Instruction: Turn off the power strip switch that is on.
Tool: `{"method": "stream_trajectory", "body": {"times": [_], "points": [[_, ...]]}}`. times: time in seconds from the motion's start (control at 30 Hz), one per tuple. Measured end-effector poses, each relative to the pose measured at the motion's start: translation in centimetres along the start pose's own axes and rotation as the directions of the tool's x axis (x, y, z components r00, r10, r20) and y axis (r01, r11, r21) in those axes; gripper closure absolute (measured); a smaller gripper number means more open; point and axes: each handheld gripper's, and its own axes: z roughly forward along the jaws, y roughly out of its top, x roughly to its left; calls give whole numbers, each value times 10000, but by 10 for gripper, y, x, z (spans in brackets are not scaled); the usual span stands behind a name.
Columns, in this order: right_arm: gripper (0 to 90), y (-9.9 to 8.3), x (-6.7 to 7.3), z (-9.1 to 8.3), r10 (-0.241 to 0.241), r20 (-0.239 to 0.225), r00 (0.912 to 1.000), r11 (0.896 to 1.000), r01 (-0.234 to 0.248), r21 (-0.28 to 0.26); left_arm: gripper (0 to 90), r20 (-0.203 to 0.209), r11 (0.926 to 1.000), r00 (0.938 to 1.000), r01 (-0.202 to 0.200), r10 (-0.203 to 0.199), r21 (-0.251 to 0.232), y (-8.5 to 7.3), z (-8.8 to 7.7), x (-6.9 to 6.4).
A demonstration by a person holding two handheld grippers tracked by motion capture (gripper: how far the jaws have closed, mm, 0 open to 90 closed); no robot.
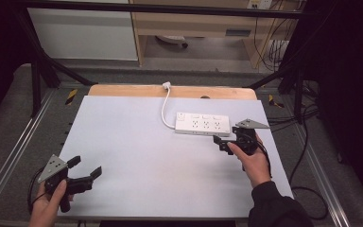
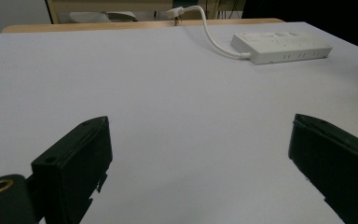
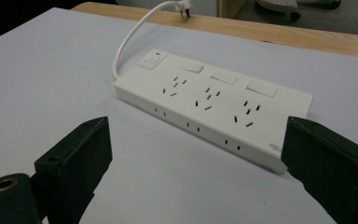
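Two black hand-held grippers sit over a pale grey table top (image 1: 137, 156), each gripped by one of the person's hands. The left gripper (image 1: 86, 167) is at the near left corner, its jaws spread wide with nothing between them; in the left gripper view (image 2: 198, 158) only bare table surface lies in the gap. The right gripper (image 1: 220, 142) is toward the right side of the table, just near of a white rectangular plastic power strip (image 1: 202, 124). Its jaws are also spread wide and hold nothing. In the right gripper view (image 3: 196, 163) the strip (image 3: 214, 107) lies flat just beyond the jaws, its right end close to the right-hand jaw; whether they touch cannot be told. The strip's white cord (image 1: 164, 108) curves away to a white plug (image 1: 167, 85) resting at the table's far wooden edge (image 1: 123, 91).
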Motion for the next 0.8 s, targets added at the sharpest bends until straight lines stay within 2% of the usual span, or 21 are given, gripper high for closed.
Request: {"method": "stream_trajectory", "body": {"times": [0.2, 0.3, 0.43, 0.67, 0.8], "points": [[129, 10, -3, 7, -54, 195, 9998, 10000, 55, -71, 59, -8, 10000, 10000, -48, 48, 45, 0, 1, 0], [190, 17, -7, 14, 2, 255, 9997, 9999, 2, -169, 59, 8, 9999, 9999, -101, 101, 103, 0, 1, 0], [309, 24, -9, 20, -26, 375, 9993, 9995, 37, -302, 59, 17, 9999, 10000, -60, 60, 82, 0, 1, -1], [526, 35, -11, 31, -437, 814, 9957, 9981, 470, -396, 59, -6, 9999, 10000, -75, 75, 106, 0, 1, 0], [590, 40, -11, 39, -642, 835, 9944, 9969, 678, -404, 59, -21, 9999, 10000, -38, 38, 138, -1, 2, 0]]}}
